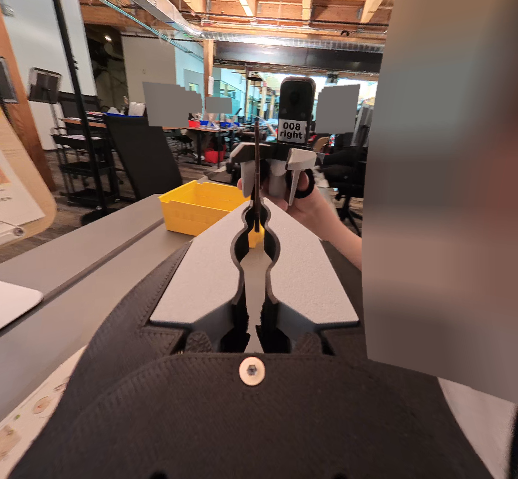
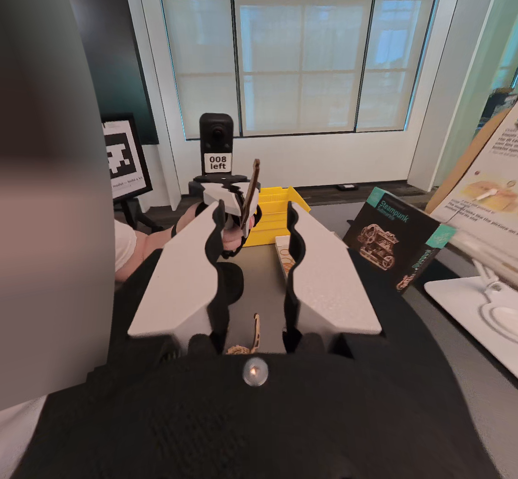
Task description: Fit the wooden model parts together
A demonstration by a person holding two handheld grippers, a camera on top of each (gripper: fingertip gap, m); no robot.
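Observation:
My left gripper (image 1: 256, 213) is shut on a thin dark wooden strip (image 1: 256, 163) that stands upright from its tips, seen edge-on. In the right wrist view the same gripper (image 2: 232, 205) holds the strip (image 2: 251, 188) tilted, above the table. My right gripper (image 2: 255, 207) is open and empty, its fingers wide apart, facing the left gripper just short of the strip. It shows in the left wrist view (image 1: 270, 182), held by a hand. A pale wooden part (image 2: 255, 331) lies on the grey table (image 2: 260, 283) below the right gripper.
A yellow bin (image 1: 201, 207) stands on the table behind the grippers, also in the right wrist view (image 2: 273, 213). A wooden parts sheet (image 2: 284, 255) lies beside it. A dark kit box (image 2: 392, 241), a white stand base (image 2: 476, 311) and an instruction board (image 2: 490, 191) are at the right. My two grippers' fingertips are within a few centimetres of each other.

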